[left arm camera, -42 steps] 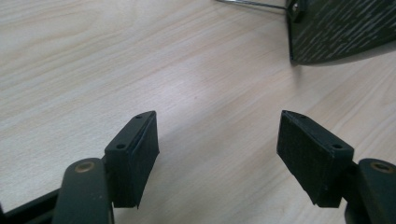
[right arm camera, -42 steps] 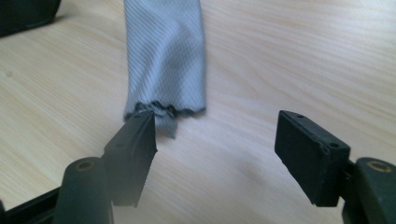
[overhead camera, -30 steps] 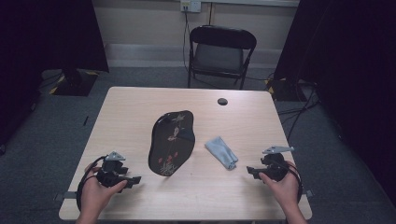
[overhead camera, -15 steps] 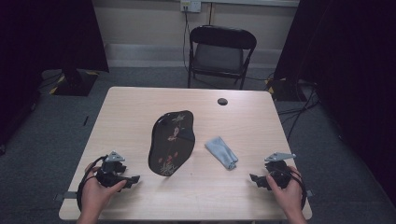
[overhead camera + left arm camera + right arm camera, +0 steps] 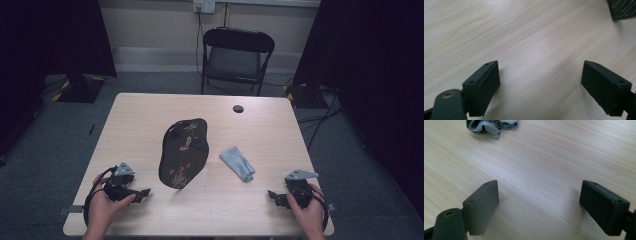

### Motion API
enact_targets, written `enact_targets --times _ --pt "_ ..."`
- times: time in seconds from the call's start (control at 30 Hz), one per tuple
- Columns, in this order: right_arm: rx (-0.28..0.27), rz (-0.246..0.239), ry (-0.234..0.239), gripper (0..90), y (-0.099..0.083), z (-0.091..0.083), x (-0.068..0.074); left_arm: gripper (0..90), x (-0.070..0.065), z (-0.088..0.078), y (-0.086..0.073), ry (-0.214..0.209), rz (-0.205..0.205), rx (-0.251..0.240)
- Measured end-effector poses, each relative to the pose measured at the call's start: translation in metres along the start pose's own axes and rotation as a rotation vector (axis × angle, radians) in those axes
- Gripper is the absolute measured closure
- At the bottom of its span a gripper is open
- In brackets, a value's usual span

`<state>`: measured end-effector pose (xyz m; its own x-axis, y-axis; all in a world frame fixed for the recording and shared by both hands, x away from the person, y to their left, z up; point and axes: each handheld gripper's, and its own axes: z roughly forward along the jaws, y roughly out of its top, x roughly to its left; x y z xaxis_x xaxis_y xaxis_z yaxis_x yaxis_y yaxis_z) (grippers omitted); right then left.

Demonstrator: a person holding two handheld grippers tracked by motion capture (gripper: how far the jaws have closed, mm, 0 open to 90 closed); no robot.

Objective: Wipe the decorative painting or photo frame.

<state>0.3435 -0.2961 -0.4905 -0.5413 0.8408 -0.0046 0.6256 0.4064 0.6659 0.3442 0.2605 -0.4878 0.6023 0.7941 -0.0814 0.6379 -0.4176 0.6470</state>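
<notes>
The black lacquered oblong tray (image 5: 182,152) lies lengthwise front-to-back, slightly slanted, on the pale wooden worktop (image 5: 140,125); both grippers' fingers, left (image 5: 145,192) and right (image 5: 271,195), have just been opening and stand spread, empty.

Bare wood lay between the left gripper (image 5: 142,192) and the right gripper (image 5: 274,196), so either could cross the table's (image 5: 135,125) near edge freely. Farther in, the dark lacquered tray (image 5: 182,153) and the grey cloth (image 5: 237,163) blocked the middle, a narrow bare lane between them. A small black disc (image 5: 238,108) sat near the far edge.

black tray (image 5: 183,152) with red flowers, grey cloth (image 5: 238,162).
</notes>
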Motion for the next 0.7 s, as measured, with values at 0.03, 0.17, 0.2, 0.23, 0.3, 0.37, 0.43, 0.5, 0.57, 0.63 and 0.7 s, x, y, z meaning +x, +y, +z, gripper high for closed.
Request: enact_targets --times 0.03,0.17,0.2,0.23,0.3,0.37,0.43,0.5,0.57,0.63,0.7 --pt "-0.009 -0.001 -0.002 14.4 -0.001 0.000 0.000 15.0 0.000 0.000 0.000 0.000 0.002 -0.001" --pt "-0.033 0.003 -0.004 13.5 -0.004 0.001 0.000 14.5 -0.001 0.001 0.000 0.009 0.028 0.002" --pt "-0.037 0.005 -0.005 13.4 -0.005 0.001 0.000 14.4 -0.001 0.001 0.000 0.014 0.040 0.003" --pt "-0.046 0.006 -0.006 12.9 -0.005 0.001 0.000 14.4 -0.001 0.002 0.000 0.016 0.040 0.002" --pt "-0.054 0.009 -0.009 12.5 -0.007 0.001 0.001 14.3 -0.001 0.002 0.000 0.018 0.040 0.002" --pt "-0.071 0.010 -0.013 12.4 -0.008 0.002 0.001 14.3 -0.001 0.002 -0.001 0.020 0.045 -0.003" --pt "-0.090 0.012 -0.013 12.4 -0.011 0.002 0.001 14.2 -0.001 0.002 -0.001 0.022 0.052 0.001" --pt "-0.089 0.011 -0.014 12.4 -0.011 0.001 0.002 13.6 -0.002 0.003 -0.001 0.022 0.052 -0.004" --pt "-0.090 0.011 -0.014 12.4 -0.011 0.001 0.002 13.0 -0.003 0.004 -0.002 0.027 0.054 -0.009" --pt "-0.090 0.011 -0.014 12.4 -0.011 0.001 0.002 11.3 -0.003 0.004 -0.002 0.029 0.066 -0.010" --pt "-0.090 0.012 -0.013 12.3 -0.011 0.001 0.002 9.5 -0.004 0.005 -0.002 0.029 0.069 -0.010"
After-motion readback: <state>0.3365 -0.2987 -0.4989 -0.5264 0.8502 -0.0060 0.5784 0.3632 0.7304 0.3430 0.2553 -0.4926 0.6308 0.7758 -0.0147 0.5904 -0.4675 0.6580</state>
